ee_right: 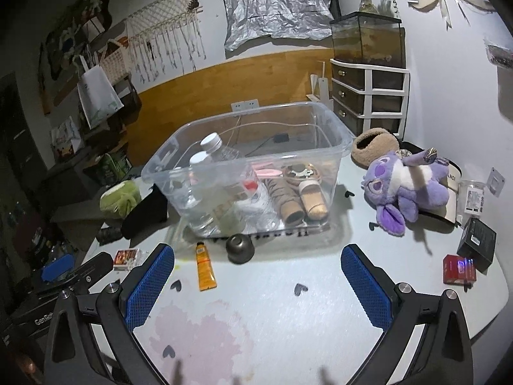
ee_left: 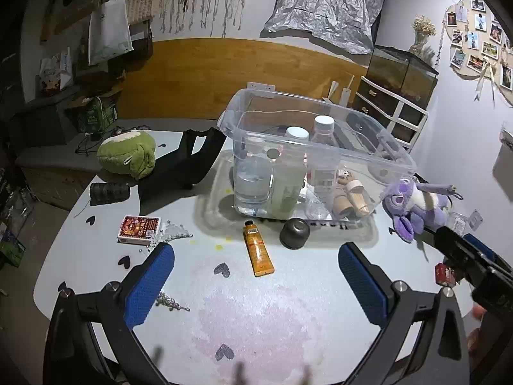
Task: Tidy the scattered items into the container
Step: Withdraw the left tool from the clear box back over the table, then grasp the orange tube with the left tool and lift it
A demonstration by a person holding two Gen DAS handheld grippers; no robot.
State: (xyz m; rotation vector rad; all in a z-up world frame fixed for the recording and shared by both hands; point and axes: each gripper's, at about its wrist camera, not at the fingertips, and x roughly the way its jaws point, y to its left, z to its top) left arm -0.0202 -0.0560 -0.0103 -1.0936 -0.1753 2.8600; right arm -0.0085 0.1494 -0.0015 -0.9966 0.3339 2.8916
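A clear plastic bin (ee_left: 394,152) (ee_right: 340,134) stands mid-table and holds bottles, cardboard tubes and small items. In front of it lie an orange tube (ee_left: 258,252) (ee_right: 204,266) and a dark upturned bowl (ee_left: 294,232) (ee_right: 239,247). To its right sprawls a purple plush (ee_left: 413,205) (ee_right: 404,186). A green plush (ee_left: 126,155) (ee_right: 120,199), a black thread spool (ee_left: 109,191) and a card box (ee_left: 138,229) (ee_right: 125,258) lie to the left. My left gripper (ee_left: 256,285) is open above the table, short of the tube. My right gripper (ee_right: 256,287) is open too, nothing between its fingers.
On the right side sit a red box (ee_right: 458,269) (ee_left: 445,274), a black box (ee_right: 477,243), a clear cup (ee_right: 473,197) and a brown fuzzy slipper (ee_right: 373,146). A black cloth (ee_left: 179,166) lies beside the green plush. Heart stickers dot the pale table (ee_left: 282,314). Drawers (ee_right: 368,96) stand behind.
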